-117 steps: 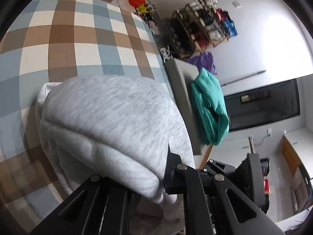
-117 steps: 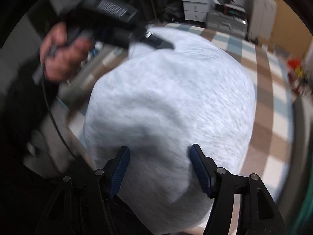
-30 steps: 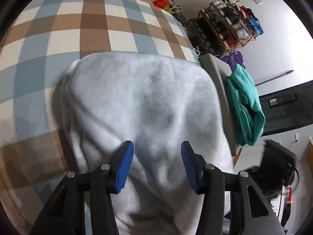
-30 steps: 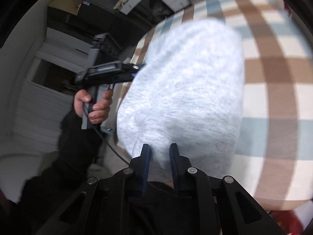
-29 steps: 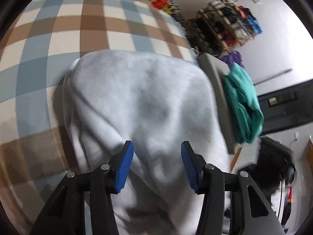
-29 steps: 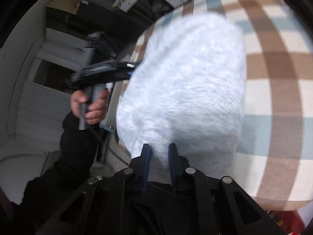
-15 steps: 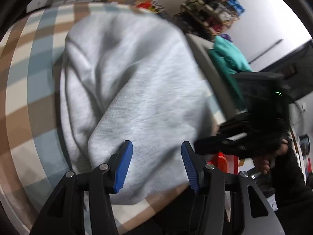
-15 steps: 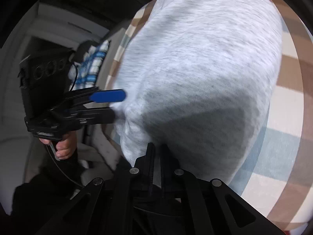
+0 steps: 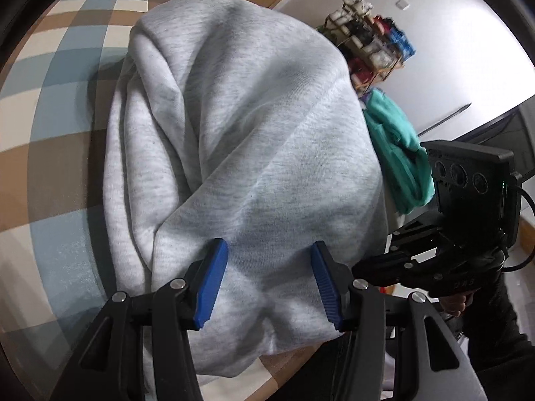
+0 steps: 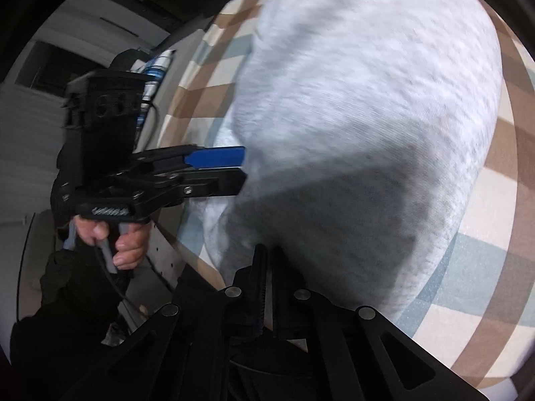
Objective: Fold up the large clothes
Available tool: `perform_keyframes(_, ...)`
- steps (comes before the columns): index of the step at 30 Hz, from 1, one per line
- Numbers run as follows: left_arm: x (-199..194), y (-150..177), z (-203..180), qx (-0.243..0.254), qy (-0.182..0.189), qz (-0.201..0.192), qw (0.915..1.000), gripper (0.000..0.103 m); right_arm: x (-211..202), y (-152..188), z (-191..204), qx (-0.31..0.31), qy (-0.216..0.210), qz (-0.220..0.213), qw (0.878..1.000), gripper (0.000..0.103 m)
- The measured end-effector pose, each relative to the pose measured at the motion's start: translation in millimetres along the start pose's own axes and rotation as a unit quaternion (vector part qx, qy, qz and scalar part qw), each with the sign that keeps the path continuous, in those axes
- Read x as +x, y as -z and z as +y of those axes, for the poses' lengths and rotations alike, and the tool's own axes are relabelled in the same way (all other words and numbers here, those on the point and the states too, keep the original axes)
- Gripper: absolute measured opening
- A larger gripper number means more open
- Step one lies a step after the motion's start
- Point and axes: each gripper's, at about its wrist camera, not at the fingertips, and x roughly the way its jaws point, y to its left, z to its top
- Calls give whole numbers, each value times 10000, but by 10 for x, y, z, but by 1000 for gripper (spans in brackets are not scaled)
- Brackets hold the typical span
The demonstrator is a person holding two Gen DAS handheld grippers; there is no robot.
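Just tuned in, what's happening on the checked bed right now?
A person is folding a light grey sweatshirt on a plaid bedspread, a gripper in each hand. The left gripper hovers open over the garment's near edge, its pads clear of the fabric. The right gripper is shut at the hem; whether it pinches fabric is unclear. A teal garment lies beyond.

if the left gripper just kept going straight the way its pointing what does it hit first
Most likely the grey sweatshirt. The left gripper stands open right over the near fold, with the cloth filling the space ahead of its blue pads. Depth is hard to judge through the fisheye, but nothing else lies in between.
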Motion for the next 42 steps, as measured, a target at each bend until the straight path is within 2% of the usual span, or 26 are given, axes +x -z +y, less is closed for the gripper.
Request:
perform_keyframes(1, -27, 13, 20, -15, 69, -36, 10000, 44, -49, -36, 22, 9, -34, 27, 10000, 0)
perform_keyframes(2, -77, 48, 72, 21, 70, -92, 9999, 41, -141, -60, 53, 5, 9, -6, 10000, 5)
perform_keyframes(3, -100, 63, 86, -8, 58, -126, 9999, 39, -263, -88, 109, -41, 101, -169, 9998, 9)
perform_keyframes(4, -115, 69, 86, -3, 47, -148, 9999, 39, -441, -162, 150, -163, 275, -492, 9983, 19)
perform_keyframes(5, -127, 71, 81, 20, 24, -165, 9999, 39, -591, -243, 220, -315, 478, -804, 9951, 42)
perform_keyframes(7, -149, 81, 57, 26, -41, -180, 9998, 39, -722, -456, 356, -576, 1122, -1141, 9854, 77)
perform_keyframes(8, -151, 86, 24, 51, -90, -185, 9998, 39, -713, -578, 417, -671, 1298, -1146, 9826, 77)
perform_keyframes(12, -144, 109, -15, 13, -195, -301, 9994, 39, -480, -1074, 555, -809, 1394, -773, 9839, 77)
perform_keyframes(14, -135, 113, -19, -16, -209, -368, 9991, 39, -165, -1250, 535, -889, 1604, -268, 9827, 77)
perform_keyframes(16, -153, 122, -20, -32, -174, -410, 9990, 39, 162, -1395, 505, -956, 1969, 198, 9755, 76)
perform_keyframes(18, -163, 127, -14, -94, -129, -448, 9989, 39, 336, -1437, 382, -972, 2246, 438, 9686, 69)
perform_keyframes(19, -176, 135, -3, -111, -110, -465, 9988, 39, 417, -1470, 357, -885, 2389, 530, 9656, 45)
perform_keyframes(20, -181, 119, 3, -131, -94, -475, 9987, 39, 475, -1504, 348, -847, 2467, 523, 9640, 4)
perform_keyframes(21, -192, 116, 13, -175, -74, -480, 9987, 39, 510, -1518, 337, -801, 2367, 582, 9665, 4)
perform_keyframes(24, -239, 112, 48, -251, -35, -482, 9985, 39, 511, -1522, 371, -836, 2342, 410, 9677, 4)
perform_keyframes(27, -283, 93, 48, -337, -33, -481, 9983, 39, 337, -1532, 373, -570, 1897, 16, 9802, 3)
perform_keyframes(28, -325, 95, 48, -349, -3, -498, 9982, 39, 213, -1545, 306, -277, 1523, -220, 9877, 1)
perform_keyframes(30, -392, 93, 36, -322, 8, -531, 9981, 39, 68, -1559, 241, 58, 995, -455, 9940, 2)
perform_keyframes(32, -450, 90, 48, -275, -14, -524, 9982, 39, -10, -1589, 168, 295, 705, -695, 9947, 2)
perform_keyframes(37, -464, 94, 112, -277, -155, -512, 9982, 39, -53, -1678, 140, 540, 152, -976, 9936, 2)
perform_keyframes(38, -453, 102, 110, -276, -142, -486, 9983, 39, -95, -1707, 131, 618, -101, -1090, 9921, 0)
perform_keyframes(39, -428, 105, 135, -305, -36, -383, 9988, 39, -173, -1743, 134, 647, -428, -1336, 9880, 0)
perform_keyframes(41, -364, 111, 189, -451, 219, -273, 9984, 39, -280, -1834, 179, 668, -622, -1641, 9822, 0)
perform_keyframes(42, -364, 111, 207, -466, 219, -304, 9982, 39, -308, -1880, 222, 594, -573, -1748, 9811, 0)
